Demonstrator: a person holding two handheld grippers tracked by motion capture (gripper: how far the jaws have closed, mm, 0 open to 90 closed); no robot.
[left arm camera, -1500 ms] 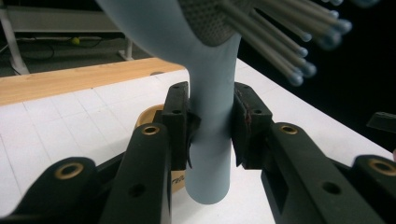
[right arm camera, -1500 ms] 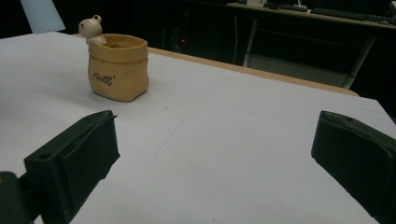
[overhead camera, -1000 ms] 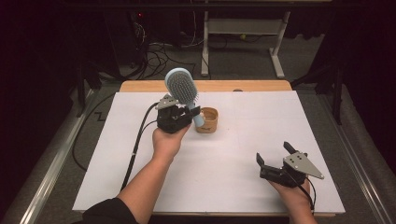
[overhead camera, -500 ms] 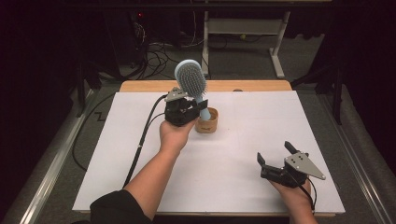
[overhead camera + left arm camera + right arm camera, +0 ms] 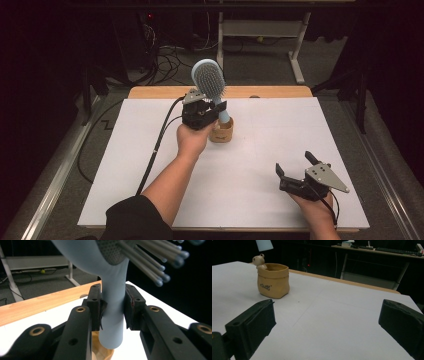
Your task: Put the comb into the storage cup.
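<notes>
A light blue hairbrush point(image 5: 211, 86) stands upright, bristles facing right, with my left gripper point(image 5: 216, 111) shut on its handle point(image 5: 113, 312). The handle's end hangs just above the mouth of a small tan pot point(image 5: 221, 131) with a bear figure on its rim point(image 5: 272, 280). In the left gripper view both black pads press the handle from either side. My right gripper point(image 5: 296, 169) rests near the table's front right, open, nothing between its fingers point(image 5: 252, 326).
A white sheet covers the table point(image 5: 260, 150), with a wooden edge point(image 5: 270, 92) at the back. Beyond it are cables on a dark floor and a white desk frame point(image 5: 260, 30). My left gripper's cable point(image 5: 155, 150) trails over the sheet's left part.
My left gripper has carried the hairbrush to the right and slightly up, bringing its handle end over the pot. The right gripper has stayed put.
</notes>
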